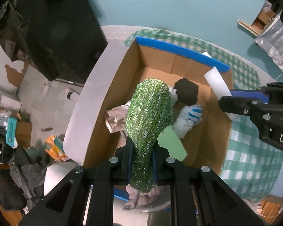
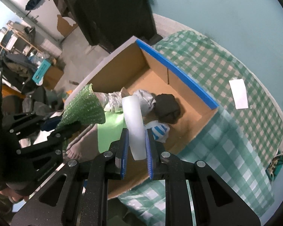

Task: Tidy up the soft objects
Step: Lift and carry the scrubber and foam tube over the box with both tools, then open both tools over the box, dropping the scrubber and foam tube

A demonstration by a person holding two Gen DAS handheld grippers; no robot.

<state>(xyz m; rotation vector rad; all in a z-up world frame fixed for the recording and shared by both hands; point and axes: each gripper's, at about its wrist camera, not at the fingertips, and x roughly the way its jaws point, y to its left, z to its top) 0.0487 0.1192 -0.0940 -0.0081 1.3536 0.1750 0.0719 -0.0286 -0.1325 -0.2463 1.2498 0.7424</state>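
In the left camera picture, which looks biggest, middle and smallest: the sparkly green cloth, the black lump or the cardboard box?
1. cardboard box
2. sparkly green cloth, though it sits nearest the camera in the left gripper, so it may look oversized
3. black lump

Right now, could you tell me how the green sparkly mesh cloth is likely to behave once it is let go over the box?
The green mesh cloth, pinched in the left hand-held gripper, fans out above the grip, so it probably has some spring. It looks thin and light, so it should drop softly into the cardboard box, perhaps draping over the items already inside.
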